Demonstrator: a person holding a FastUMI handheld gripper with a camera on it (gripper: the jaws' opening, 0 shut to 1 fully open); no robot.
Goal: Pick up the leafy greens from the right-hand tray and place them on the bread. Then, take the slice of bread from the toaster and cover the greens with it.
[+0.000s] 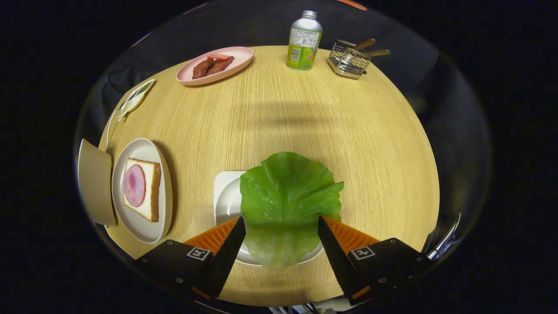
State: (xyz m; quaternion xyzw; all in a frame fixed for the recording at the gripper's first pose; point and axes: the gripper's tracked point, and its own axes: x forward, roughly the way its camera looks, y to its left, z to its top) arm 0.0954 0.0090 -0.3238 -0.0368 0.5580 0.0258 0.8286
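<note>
Gripper: fingers spread wide, one on either side of the near half of the lettuce leaf; whether the inner edges touch the leaf cannot be told, and nothing is clamped.

Lettuce leaf: large, green, ruffled at the rim, lying flat between the fingers and reaching beyond their tips; near edge hangs over the near rim of its tray.

White tray: squarish with rounded corners, under the leaf, showing mostly to the leaf's left.

Round wooden table: pale grain, bearing all items listed.

Oval plate: off-white, at the left of the table, well apart from the white tray.

Bread slice: on the oval plate, browned crust along its right side, topped with a round pink ham slice.

Beige object: flat-sided, just left of the oval plate at the table edge; nature unclear.

Printed packet: farther along the left edge of the table.

Pink plate: far left, holding dark reddish strips of meat.

Bottle: far centre, upright, green label, metal cap.

Wire basket: far right, just beside the bottle, with two wooden-handled utensils leaning out.
</note>
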